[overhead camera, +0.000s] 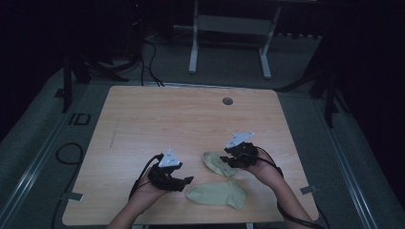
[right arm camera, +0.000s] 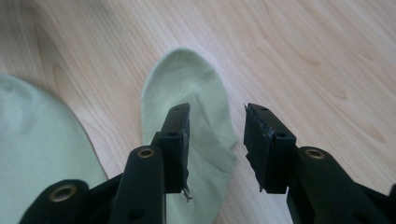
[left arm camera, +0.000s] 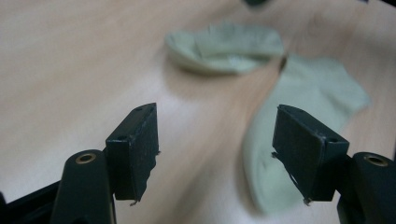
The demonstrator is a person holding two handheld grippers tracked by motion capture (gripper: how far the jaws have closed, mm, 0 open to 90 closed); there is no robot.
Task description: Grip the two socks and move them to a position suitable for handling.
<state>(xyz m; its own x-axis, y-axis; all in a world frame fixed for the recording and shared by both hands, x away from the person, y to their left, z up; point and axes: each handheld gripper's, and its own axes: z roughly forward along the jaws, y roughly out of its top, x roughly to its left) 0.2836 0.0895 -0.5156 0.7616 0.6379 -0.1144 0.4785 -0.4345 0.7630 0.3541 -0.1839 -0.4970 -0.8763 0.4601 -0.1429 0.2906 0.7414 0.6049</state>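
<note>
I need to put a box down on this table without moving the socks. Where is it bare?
The whole far half of the table is bare, from the socks back to the small round hole. The front left corner is free too. It is crowded front centre: two socks between both tongs.

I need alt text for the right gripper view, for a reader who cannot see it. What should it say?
The right gripper, jaws open and empty, points down at a pale green sock lying flat on the wooden table. Its left jaw is over the sock, its right jaw over bare wood. Part of a second sock lies at the left edge.
</note>
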